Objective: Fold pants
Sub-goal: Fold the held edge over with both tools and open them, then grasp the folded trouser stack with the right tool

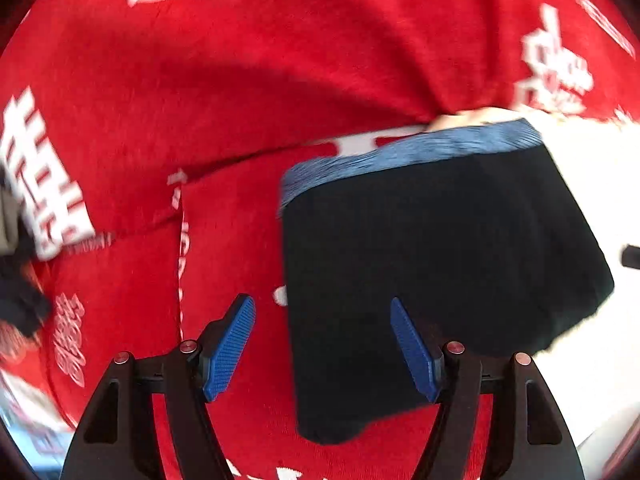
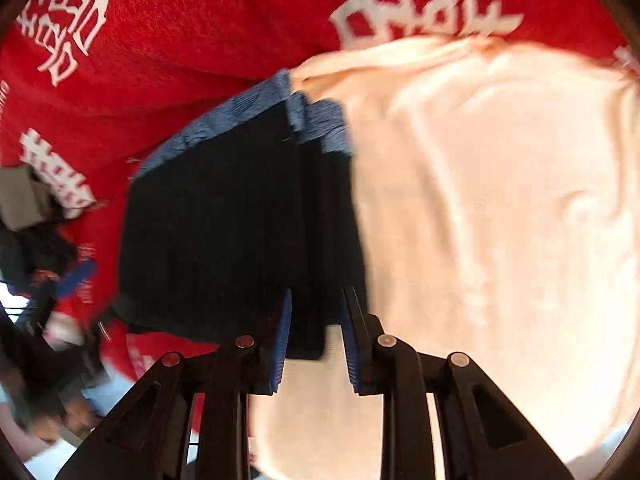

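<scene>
The pants (image 1: 432, 272) are short and black with a blue waistband (image 1: 412, 152), folded on a red cloth. My left gripper (image 1: 322, 344) is open and empty, its blue pads straddling the pants' left edge just above them. In the right wrist view the pants (image 2: 224, 232) show folded in layers, with the waistband (image 2: 248, 120) at the far end. My right gripper (image 2: 316, 340) is narrowly open around the pants' near right corner; I cannot tell whether the pads touch the fabric.
A red cloth with white characters (image 1: 200, 80) covers the surface. A pale cream garment (image 2: 500, 220) lies right of the pants. Dark clutter (image 2: 36, 280) sits at the left edge.
</scene>
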Motion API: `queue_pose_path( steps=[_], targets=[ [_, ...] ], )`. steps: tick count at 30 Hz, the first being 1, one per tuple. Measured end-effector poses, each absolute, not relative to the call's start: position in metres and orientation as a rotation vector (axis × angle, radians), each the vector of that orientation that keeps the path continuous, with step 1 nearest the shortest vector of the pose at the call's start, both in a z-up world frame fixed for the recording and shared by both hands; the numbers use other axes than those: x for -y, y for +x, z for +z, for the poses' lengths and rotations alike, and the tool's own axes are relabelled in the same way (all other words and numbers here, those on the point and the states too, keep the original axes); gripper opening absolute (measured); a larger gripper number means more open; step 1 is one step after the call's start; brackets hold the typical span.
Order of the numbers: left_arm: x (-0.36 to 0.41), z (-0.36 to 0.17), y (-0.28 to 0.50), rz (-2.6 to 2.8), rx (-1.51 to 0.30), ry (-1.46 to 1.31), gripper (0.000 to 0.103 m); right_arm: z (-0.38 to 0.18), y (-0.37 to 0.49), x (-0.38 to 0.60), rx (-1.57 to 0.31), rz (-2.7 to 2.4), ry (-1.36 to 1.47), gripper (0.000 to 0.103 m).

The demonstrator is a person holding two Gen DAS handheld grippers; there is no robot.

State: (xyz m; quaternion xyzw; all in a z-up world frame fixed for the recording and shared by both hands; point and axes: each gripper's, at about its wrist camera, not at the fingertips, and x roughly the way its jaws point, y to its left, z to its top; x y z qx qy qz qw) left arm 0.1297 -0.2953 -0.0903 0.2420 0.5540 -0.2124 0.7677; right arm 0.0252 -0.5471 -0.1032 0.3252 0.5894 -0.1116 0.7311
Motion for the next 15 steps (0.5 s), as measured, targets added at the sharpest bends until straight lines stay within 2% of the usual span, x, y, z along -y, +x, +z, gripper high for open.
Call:
queue_pose_path(
  steps=[3,5,8,9,15],
  targets=[
    [0.286,-0.110,0.137,-0.459,-1.254,0.489,0.072,-0.084,0.022,0.544,-1.207,-0.219,0.786,0.027],
    [0.285,-0.125,0.131,-0.451,-1.274,0.483,0.073,-0.082,0.030,0.534,-1.211,-0.185,0.784,0.027],
    [0.284,-0.128,0.129,-0.424,-1.276,0.474,0.095,-0.102,0.048,0.509,-1.313,-0.176,0.655,0.027],
    [0.281,-0.129,0.131,-0.423,-1.288,0.462,0.097,-0.113,0.055,0.501,-1.357,-0.190,0.606,0.027],
    [0.271,-0.134,0.147,-0.448,-1.337,0.417,0.097,-0.122,0.054,0.507,-1.336,-0.218,0.672,0.027]
  ],
)
